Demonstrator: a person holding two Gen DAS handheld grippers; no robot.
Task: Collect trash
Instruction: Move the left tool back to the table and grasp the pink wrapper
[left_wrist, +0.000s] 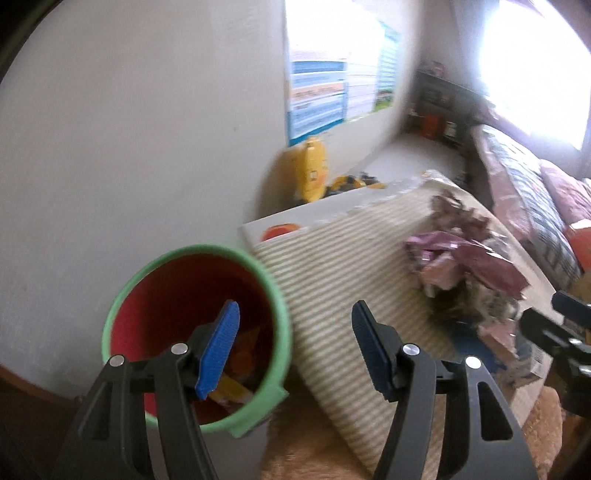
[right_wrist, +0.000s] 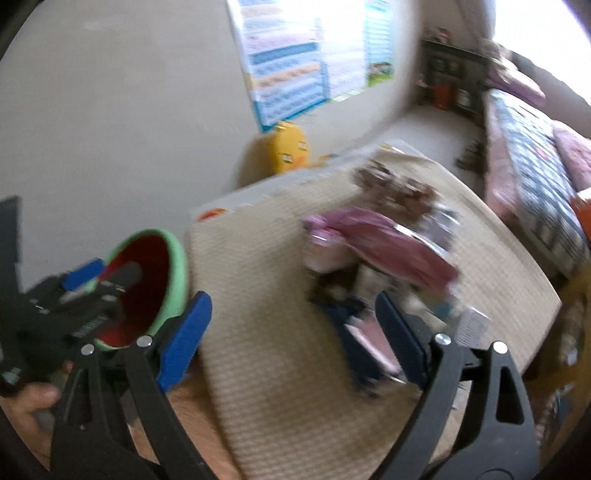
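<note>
Bedroom floor, striped mat (left_wrist: 332, 295). Beside the red bin (left_wrist: 192, 325), we see crinkly wrappers (left_wrist: 465, 266): light, floppy, pinch an edge. Left gripper (left_wrist: 295, 350) half-open, right gripper (right_wrist: 291, 332) wide; both empty.

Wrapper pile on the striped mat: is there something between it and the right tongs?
Nothing visible blocks it. The right tongs stand open over the bare striped mat, and the wrapper pile lies just beyond the fingertips, though the picture is blurred.

Striped bench (left_wrist: 325, 280) bearing a heap of crumpled wrappers (left_wrist: 469, 273) toward its right edge, red bin (left_wrist: 192, 295) touching its left edge
</note>
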